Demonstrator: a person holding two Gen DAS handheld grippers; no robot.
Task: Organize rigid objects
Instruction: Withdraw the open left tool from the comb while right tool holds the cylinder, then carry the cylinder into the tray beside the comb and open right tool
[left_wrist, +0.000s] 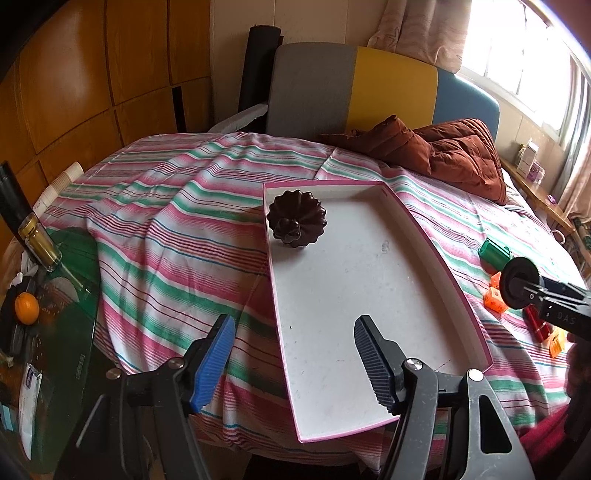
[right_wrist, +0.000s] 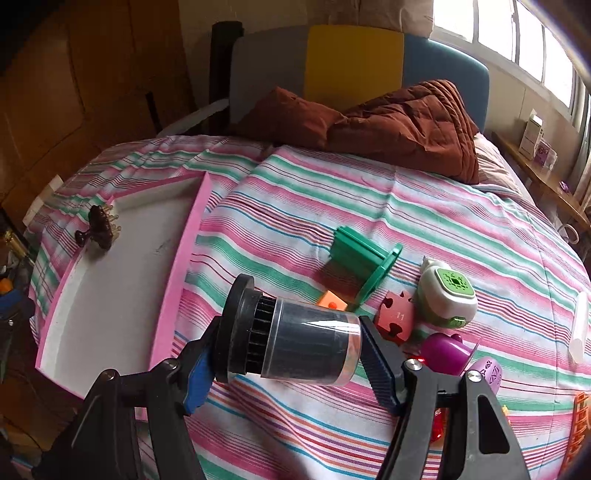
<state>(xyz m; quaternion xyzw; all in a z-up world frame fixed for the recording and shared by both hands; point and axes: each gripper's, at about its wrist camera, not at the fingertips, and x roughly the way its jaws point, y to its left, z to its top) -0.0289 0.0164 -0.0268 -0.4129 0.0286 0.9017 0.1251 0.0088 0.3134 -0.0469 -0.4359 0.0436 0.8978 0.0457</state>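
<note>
A white tray with a pink rim (left_wrist: 458, 280) (right_wrist: 184, 258) lies on the striped bed. A dark brown fluted mould (left_wrist: 296, 218) (right_wrist: 99, 226) sits in its far corner. My left gripper (left_wrist: 293, 350) is open and empty over the tray's near end. My right gripper (right_wrist: 288, 354) is shut on a black cylindrical filter with a clear sleeve (right_wrist: 295, 339), held sideways above the bedspread to the right of the tray. The filter also shows at the right edge of the left wrist view (left_wrist: 519, 282).
Loose objects lie on the bed right of the tray: a green spool (right_wrist: 360, 264), an orange cube (right_wrist: 332, 301), a red puzzle piece (right_wrist: 397, 319), a white-green gadget (right_wrist: 447, 295), a purple spool (right_wrist: 445, 350). A brown quilt (right_wrist: 399, 122) lies at the headboard. A glass side table (left_wrist: 55, 295) stands left.
</note>
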